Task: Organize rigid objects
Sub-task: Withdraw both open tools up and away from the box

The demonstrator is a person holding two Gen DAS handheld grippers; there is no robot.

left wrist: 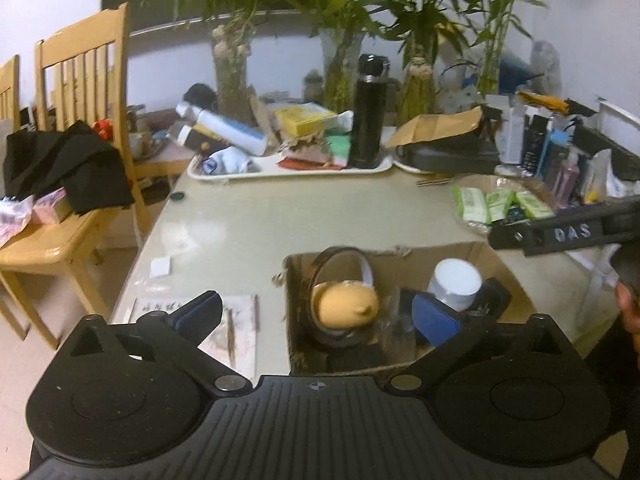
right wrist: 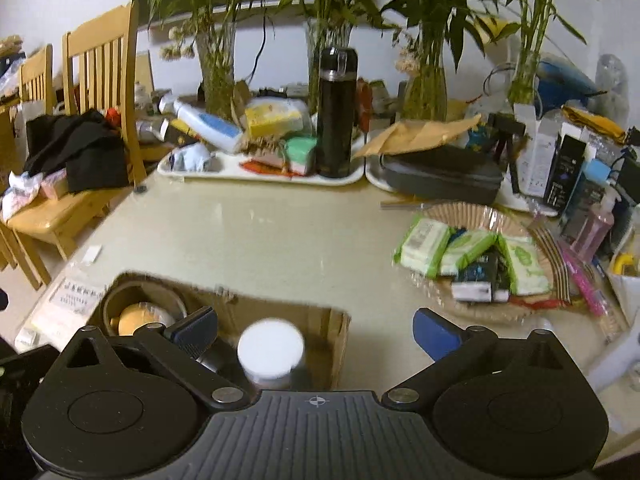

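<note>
An open cardboard box (left wrist: 460, 254) (right wrist: 336, 332) sits at the table's near edge. Inside lie a round mirror (left wrist: 348, 264), a yellow lemon-shaped object (left wrist: 344, 304) (right wrist: 134, 322), a white-lidded jar (left wrist: 456, 282) (right wrist: 270, 346) and dark items. My left gripper (left wrist: 318, 314) hangs open above the box, nothing between its blue pads. My right gripper (right wrist: 314, 334) is open too, over the box's right part with the jar below it, not gripped. The right gripper's body (left wrist: 568, 232) shows at the right of the left wrist view.
A white tray (left wrist: 224, 174) (right wrist: 224, 172) at the back carries a black flask (left wrist: 368, 112) (right wrist: 336, 112), bottles and boxes. Vases of plants line the wall. A basket (right wrist: 460, 210) of green packets sits right. Wooden chairs (left wrist: 80, 80) with dark clothing stand left. Papers (left wrist: 240, 336) lie beside the box.
</note>
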